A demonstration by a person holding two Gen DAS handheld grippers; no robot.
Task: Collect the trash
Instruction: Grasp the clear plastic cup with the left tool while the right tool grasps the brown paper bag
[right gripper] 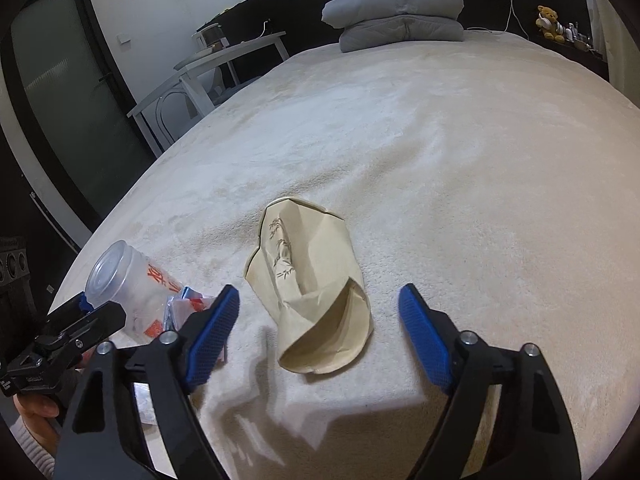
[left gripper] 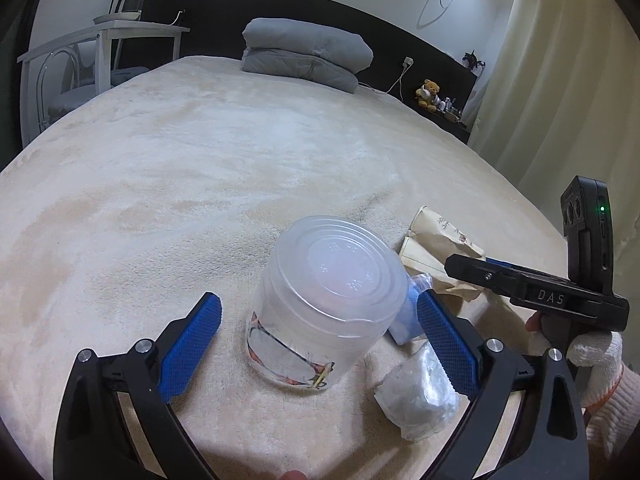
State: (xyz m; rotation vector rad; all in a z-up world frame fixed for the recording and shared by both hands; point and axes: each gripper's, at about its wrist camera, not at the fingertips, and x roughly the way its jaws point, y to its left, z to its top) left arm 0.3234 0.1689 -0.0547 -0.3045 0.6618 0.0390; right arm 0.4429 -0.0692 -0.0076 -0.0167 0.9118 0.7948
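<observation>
Here we stand over the bed (left gripper: 200,152), its cream cover carrying all the trash near the edge closest to us, with a folded grey quilt (left gripper: 304,54) far off at the headboard. The step in hand looks like the approach to two pickups at once, nothing lifted yet. We count one clear plastic cup (left gripper: 324,308), lying on its side with its base toward the left camera; one crumpled tan paper bag (right gripper: 312,296), just beside it; one blue-and-white packet (left gripper: 406,320), wedged against the cup; and one crinkled clear wrapper (left gripper: 416,396) nearest us, though the packet and wrapper blur together in the right wrist view, so there may be more scraps than we can tell. The left claw (left gripper: 320,344) is spread wide around the cup, its pads clear of the plastic on both sides, holding nothing. The right claw (right gripper: 320,336) stands roughly half open with the mouth end of the bag between its pads, not pressing it, so it too is empty. Next, we judge, each claw must ease forward and close gently, since the cup can roll and the bag will crush.
</observation>
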